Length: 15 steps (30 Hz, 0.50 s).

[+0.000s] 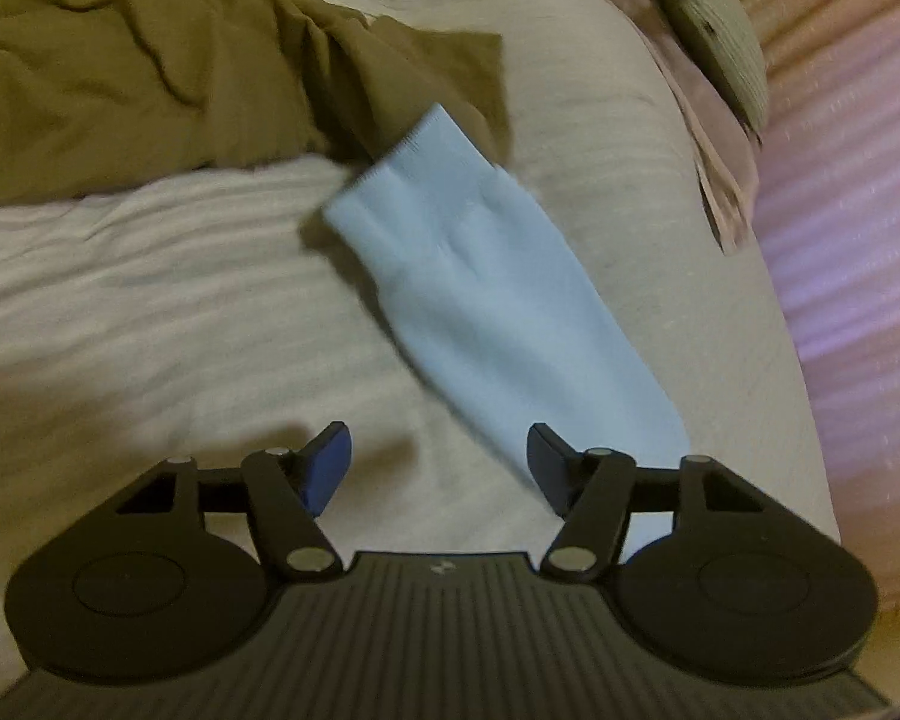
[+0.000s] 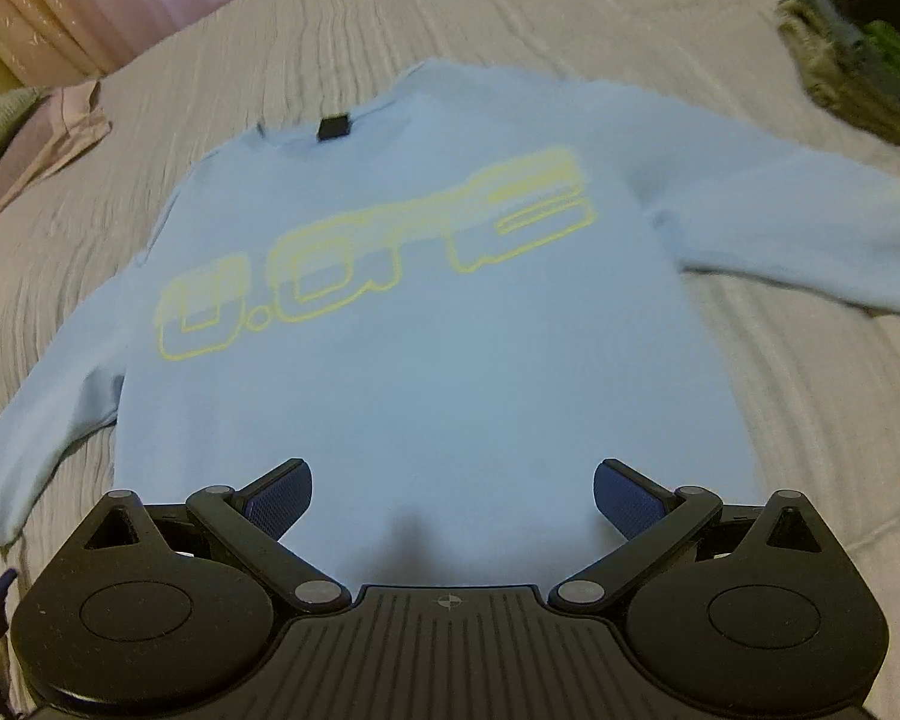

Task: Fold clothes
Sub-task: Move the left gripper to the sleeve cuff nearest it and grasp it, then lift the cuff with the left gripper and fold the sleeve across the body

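The left gripper [image 1: 438, 468] has its dark blue pads spread with nothing pinched between them; the right-hand pad stands just at the near edge of a pale blue sleeve [image 1: 486, 276], the other over bare bedding. Whether the pad touches the cloth cannot be told. The right gripper [image 2: 453, 504] is likewise parted and empty, hovering over the near hem of the light blue sweatshirt [image 2: 426, 360].

The sweatshirt lies spread flat on the bed cover [image 2: 810, 420], neck at the far end, both sleeves stretched out to left and right. No fold appears made yet, so the task seems to be at its start: sleeves and body are all left to fold.

The sweatshirt looks soft and thick, with ribbed cuffs, a small dark neck label [image 2: 333, 127] and yellow outlined lettering [image 2: 378, 252] across the chest. The cover is a pale, ribbed, lightly rumpled weave. A crumpled olive-brown garment [image 1: 150, 78] lies beyond the sleeve, unfolded.
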Each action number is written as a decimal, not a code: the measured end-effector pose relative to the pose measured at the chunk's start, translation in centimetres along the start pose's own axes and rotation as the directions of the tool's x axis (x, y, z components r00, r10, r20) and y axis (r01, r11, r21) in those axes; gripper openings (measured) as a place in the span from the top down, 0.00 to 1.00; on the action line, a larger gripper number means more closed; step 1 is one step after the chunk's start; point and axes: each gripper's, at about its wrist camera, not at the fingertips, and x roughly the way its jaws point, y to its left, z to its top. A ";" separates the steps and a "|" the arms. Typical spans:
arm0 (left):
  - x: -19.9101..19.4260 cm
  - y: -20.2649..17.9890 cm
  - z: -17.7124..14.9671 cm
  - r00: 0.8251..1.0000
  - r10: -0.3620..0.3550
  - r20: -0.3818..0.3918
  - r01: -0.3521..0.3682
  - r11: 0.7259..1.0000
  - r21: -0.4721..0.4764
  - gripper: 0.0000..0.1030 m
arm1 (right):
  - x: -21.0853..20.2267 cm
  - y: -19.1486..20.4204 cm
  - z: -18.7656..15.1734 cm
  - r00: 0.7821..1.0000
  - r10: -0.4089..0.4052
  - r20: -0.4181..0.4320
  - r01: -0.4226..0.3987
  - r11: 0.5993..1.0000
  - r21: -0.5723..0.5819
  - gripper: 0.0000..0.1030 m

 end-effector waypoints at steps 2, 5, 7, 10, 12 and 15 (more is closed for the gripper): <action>2.1 0.6 0.8 1.000 -0.008 0.025 0.008 1.000 -0.004 0.49 | 1.1 0.6 -0.3 1.000 -0.004 -0.018 0.005 1.000 0.003 0.00; 4.0 1.3 1.3 0.999 -0.015 0.051 0.016 0.999 -0.031 0.55 | 2.0 1.0 -0.5 0.999 -0.015 -0.034 0.016 1.000 0.011 0.00; 4.8 1.7 1.5 0.997 -0.022 0.075 0.025 0.999 -0.040 0.57 | 2.2 0.9 -0.5 0.999 -0.021 -0.036 0.021 1.000 0.015 0.00; 5.6 1.7 1.5 0.994 -0.029 0.104 0.032 0.999 -0.029 0.63 | 2.7 0.4 -0.3 0.999 -0.027 -0.038 0.028 1.000 0.015 0.00; 5.7 1.5 1.5 0.993 -0.025 0.117 0.028 0.999 -0.020 0.75 | 3.1 -0.1 -0.2 0.999 -0.026 -0.039 0.027 0.999 0.023 0.00; 5.6 0.5 1.6 0.990 -0.012 0.138 0.011 1.000 0.010 0.91 | 3.1 -1.0 0.3 0.999 -0.011 -0.030 0.012 0.999 0.043 0.00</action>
